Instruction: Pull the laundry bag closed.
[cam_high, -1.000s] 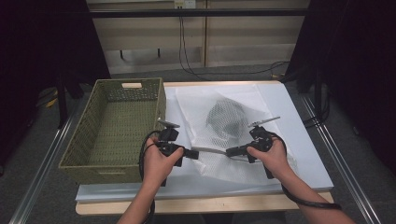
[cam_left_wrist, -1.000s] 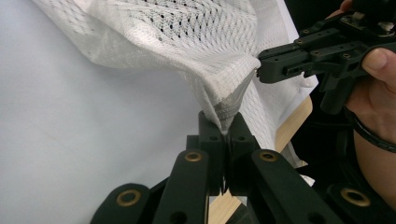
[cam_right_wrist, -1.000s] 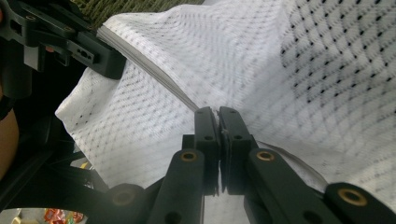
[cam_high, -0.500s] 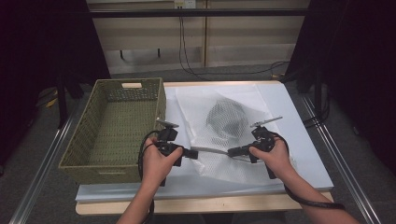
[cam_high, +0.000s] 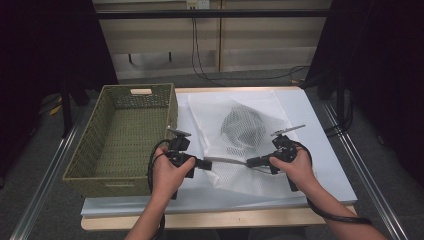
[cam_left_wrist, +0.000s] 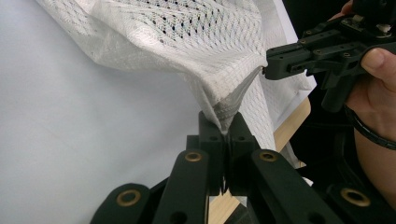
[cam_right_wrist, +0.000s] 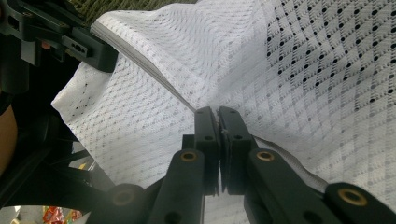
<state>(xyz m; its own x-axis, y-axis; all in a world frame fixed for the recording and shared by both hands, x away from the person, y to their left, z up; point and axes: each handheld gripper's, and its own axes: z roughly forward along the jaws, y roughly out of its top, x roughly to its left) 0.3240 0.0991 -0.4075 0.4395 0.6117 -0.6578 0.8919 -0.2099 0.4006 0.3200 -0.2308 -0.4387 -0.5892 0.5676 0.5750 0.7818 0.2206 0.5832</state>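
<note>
1. Mesh laundry bag lies flat on the white surface, just right of the green wicker basket; a dark item shows through the mesh near the bag's middle.
2. Left gripper is clamped on the bag's near edge. In the left gripper view the jaws are together with a bunched fold of white mesh pinched at the tips.
3. Right gripper is clamped on the same near edge, a little further right. In the right gripper view the jaws are together on the bag's seam, with the mesh spreading away beyond.
4. Edge strip between the two grippers is lifted off the surface and runs roughly straight from one to the other.
5. Each gripper shows in the other's view: right gripper at the upper right of the left gripper view, left gripper at the upper left of the right gripper view, both on the bag's edge.
6. Basket interior looks bare of items from above.
</note>
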